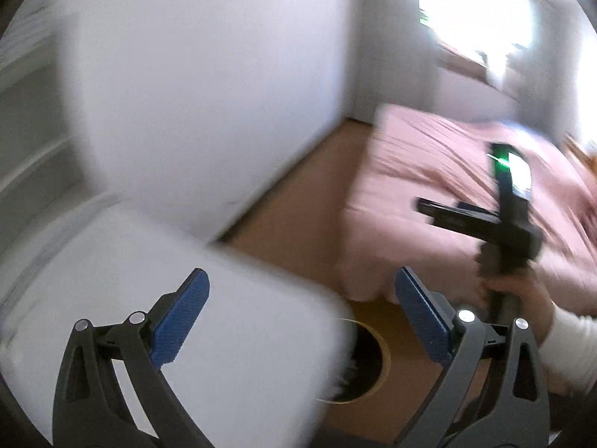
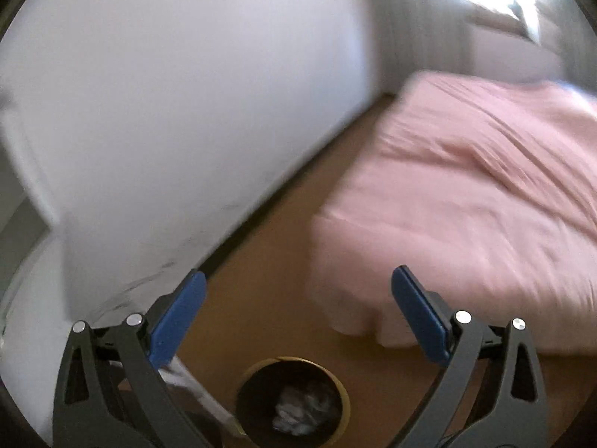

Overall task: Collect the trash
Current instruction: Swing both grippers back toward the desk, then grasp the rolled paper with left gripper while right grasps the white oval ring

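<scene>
Left tongs (image 1: 302, 306): blue pads spread wide, nothing between them. Right tongs (image 2: 298, 310): likewise wide apart and empty. Both views smeared by motion blur.

Just below the right tongs, on the brown floor (image 2: 283, 254): round dark bin (image 2: 294, 399) with a pale yellowish rim. Crumpled pale trash (image 2: 298, 410) lies at its bottom. A white strip (image 2: 201, 392), paper or cloth, cannot tell which, runs from near the left pad toward the bin rim; unclear whether it rests on the rim or beside it.

Left wrist view: a white desk (image 1: 231, 336) corner covers part of the bin. Nothing visible on the part of its top that shows.

Farther: pink bed (image 2: 466, 205), cover rumpled, no litter seen on it. White wall (image 2: 186, 112) behind, bright window (image 1: 474, 11) beyond.

Judgement: at least one load is binned, and both tongs are free. The strip by the rim may want picking up. No other loose trash shows, but blur and narrow coverage leave the rest of the room unchecked.
</scene>
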### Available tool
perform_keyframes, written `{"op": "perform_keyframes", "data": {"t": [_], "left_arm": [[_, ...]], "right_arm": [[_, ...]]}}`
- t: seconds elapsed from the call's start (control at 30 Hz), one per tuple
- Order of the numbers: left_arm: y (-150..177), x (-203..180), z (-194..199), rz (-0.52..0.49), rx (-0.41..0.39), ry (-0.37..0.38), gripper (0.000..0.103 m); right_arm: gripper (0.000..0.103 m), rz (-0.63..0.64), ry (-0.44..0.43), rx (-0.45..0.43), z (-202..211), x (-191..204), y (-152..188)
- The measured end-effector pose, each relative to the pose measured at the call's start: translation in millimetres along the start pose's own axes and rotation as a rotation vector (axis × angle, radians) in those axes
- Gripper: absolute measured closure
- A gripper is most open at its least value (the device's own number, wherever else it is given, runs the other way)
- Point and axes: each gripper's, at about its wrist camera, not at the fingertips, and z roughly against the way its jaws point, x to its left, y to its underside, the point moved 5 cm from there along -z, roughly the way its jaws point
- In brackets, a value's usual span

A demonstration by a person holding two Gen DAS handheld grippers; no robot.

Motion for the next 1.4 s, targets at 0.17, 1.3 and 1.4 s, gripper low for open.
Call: {"op": "perform_keyframes", "data": {"t": [0.17,1.3,1.4], "left_arm": [[31.9,135.0,74.8,0.303,-0.012,-0.248,0.006],[190.2,445.2,164.6,0.81,0.241,-0.647,0.007],[183.5,458.8,150.1,0.776,0.245,-0.641,0.006]], "right_arm": [[0.007,0.216,-0.264,-0.004,1.4,149.6,-8.2],[0.007,0.933,-0.776,0.337,16.0,545.1,159.9],[0.007,0.921,-0.797,0.347,14.5,546.1,160.5]]}}
